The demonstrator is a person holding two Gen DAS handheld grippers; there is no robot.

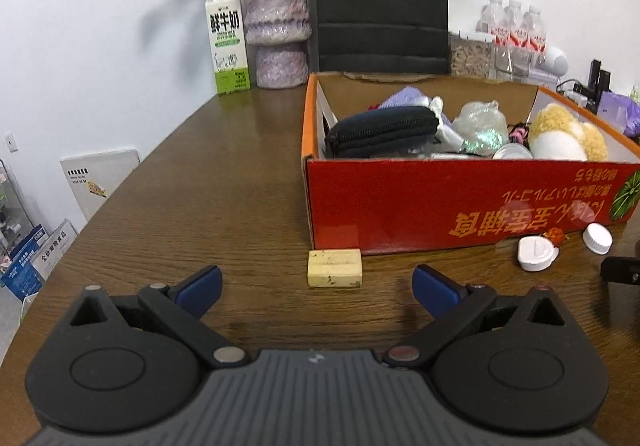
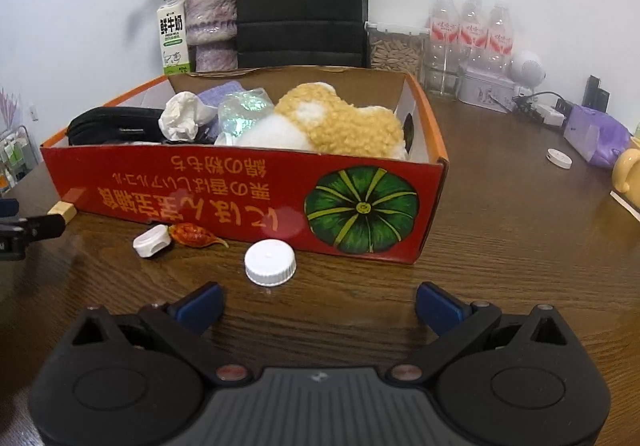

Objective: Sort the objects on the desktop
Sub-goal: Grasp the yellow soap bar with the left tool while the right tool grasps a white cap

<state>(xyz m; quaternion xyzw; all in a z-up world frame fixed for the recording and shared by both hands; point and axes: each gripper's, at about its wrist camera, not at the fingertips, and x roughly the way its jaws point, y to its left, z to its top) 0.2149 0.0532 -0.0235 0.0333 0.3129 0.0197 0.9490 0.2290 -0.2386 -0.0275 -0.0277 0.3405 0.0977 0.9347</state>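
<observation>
A red cardboard box (image 1: 460, 202) (image 2: 240, 190) on the wooden table holds a black pouch (image 1: 380, 130), a plush toy (image 2: 344, 122), crumpled paper and other items. A yellow eraser block (image 1: 335, 268) lies in front of the box, just ahead of my open, empty left gripper (image 1: 316, 286). A white bottle cap (image 2: 270, 262) lies just ahead of my open, empty right gripper (image 2: 318, 306). A white flip cap (image 2: 151, 241) and an orange-red dried fruit (image 2: 194, 234) lie by the box front.
A milk carton (image 1: 227, 40), a vase with flowers (image 1: 276, 30), a black paper bag (image 1: 380, 2), water bottles (image 2: 472, 34) and a tin stand at the back. A purple bag (image 2: 600, 138), a small white disc (image 2: 559, 158) and a yellow mug (image 2: 626, 170) lie right.
</observation>
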